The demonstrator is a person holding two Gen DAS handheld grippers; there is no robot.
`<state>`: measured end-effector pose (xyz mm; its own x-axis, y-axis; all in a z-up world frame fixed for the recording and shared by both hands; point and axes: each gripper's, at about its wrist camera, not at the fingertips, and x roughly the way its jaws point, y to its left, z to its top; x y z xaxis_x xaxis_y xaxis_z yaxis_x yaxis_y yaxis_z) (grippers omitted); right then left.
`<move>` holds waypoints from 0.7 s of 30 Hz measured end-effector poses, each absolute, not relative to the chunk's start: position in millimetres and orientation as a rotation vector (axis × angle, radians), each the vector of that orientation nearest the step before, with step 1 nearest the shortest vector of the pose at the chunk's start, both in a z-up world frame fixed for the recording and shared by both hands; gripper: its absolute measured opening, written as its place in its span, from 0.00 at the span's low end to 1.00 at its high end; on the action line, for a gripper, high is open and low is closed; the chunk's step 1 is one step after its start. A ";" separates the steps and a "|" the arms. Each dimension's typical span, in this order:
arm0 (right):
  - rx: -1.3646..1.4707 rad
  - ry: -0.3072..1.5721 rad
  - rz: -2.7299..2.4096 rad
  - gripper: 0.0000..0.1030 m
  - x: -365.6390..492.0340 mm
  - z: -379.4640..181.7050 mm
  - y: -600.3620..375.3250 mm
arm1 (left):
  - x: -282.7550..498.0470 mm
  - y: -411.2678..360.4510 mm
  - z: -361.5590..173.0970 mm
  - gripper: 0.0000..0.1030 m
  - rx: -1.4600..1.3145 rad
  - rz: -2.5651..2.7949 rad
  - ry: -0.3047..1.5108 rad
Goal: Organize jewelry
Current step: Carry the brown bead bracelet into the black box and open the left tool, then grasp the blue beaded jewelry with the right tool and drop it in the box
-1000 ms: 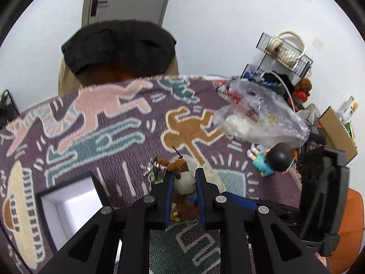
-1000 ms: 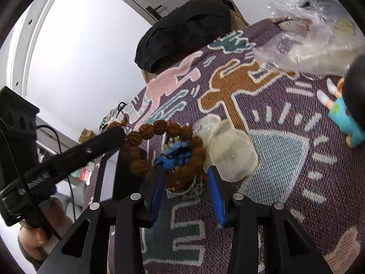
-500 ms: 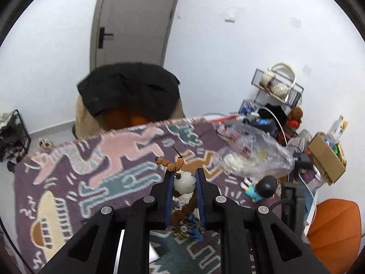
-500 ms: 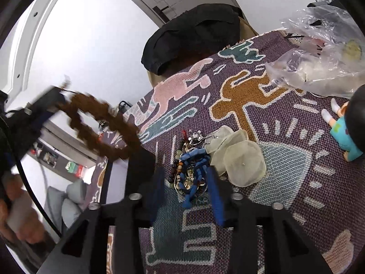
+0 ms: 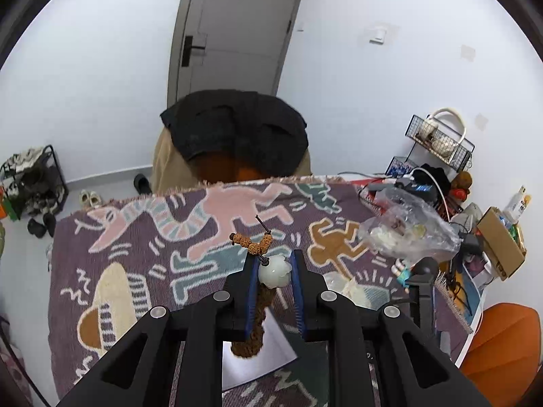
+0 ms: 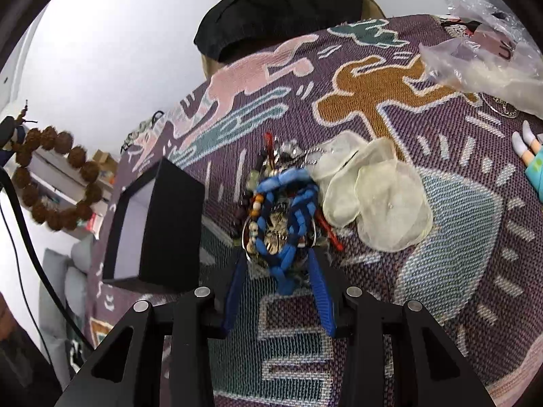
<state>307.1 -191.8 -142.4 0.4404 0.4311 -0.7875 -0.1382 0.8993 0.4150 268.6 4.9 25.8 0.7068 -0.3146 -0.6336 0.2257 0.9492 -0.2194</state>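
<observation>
Left gripper (image 5: 274, 273) clamped on a brown knobbly-bead bracelet with a pale white stone pendant (image 5: 273, 272), hanging above the open black box with white lining (image 6: 152, 227). Right of the box: tangled jewelry heap with blue cord (image 6: 283, 210) on the patterned woven cloth (image 6: 441, 237). Right gripper (image 6: 276, 271), jaws apart, hovers there.

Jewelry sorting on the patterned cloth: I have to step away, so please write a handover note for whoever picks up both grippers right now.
Left gripper: shut on the brown bead bracelet at its white bead, hanging above the open black box.
Right gripper: open, low over the jewelry pile, fingers either side of the blue cord.
Done: bracelet lifted clear.
Left: lower it into the box, then sort the pile.
</observation>
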 end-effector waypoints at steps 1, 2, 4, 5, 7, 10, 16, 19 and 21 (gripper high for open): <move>0.299 1.056 0.354 0.25 306.5 -142.0 -192.1 | 269.5 5.4 20.9 0.19 -0.132 -0.299 0.737; 0.296 1.054 0.360 0.10 305.8 -141.3 -192.9 | 270.9 5.9 15.7 0.19 -0.136 -0.294 0.751; 0.305 1.035 0.373 0.10 301.6 -136.1 -198.1 | 273.6 7.8 7.4 0.19 -0.145 -0.281 0.779; 0.300 1.023 0.373 0.10 299.8 -133.0 -199.4 | 275.7 9.4 1.0 0.19 -0.160 -0.279 0.797; 0.293 0.989 0.383 0.10 294.3 -122.4 -203.8 | 277.3 13.5 -6.2 0.20 -0.201 -0.294 0.811; 0.289 0.948 0.396 0.09 290.0 -105.0 -206.6 | 278.7 19.0 -11.1 0.30 -0.252 -0.310 0.829; 0.266 0.860 0.431 0.09 282.1 -60.4 -204.2 | 264.1 29.0 4.9 0.84 -0.244 -0.294 0.744; 0.249 0.826 0.452 0.09 278.4 -37.1 -196.5 | 256.1 38.7 10.7 0.84 -0.239 -0.275 0.725; 0.236 0.810 0.471 0.09 277.0 -24.1 -188.7 | 251.7 47.4 11.8 0.84 -0.243 -0.260 0.715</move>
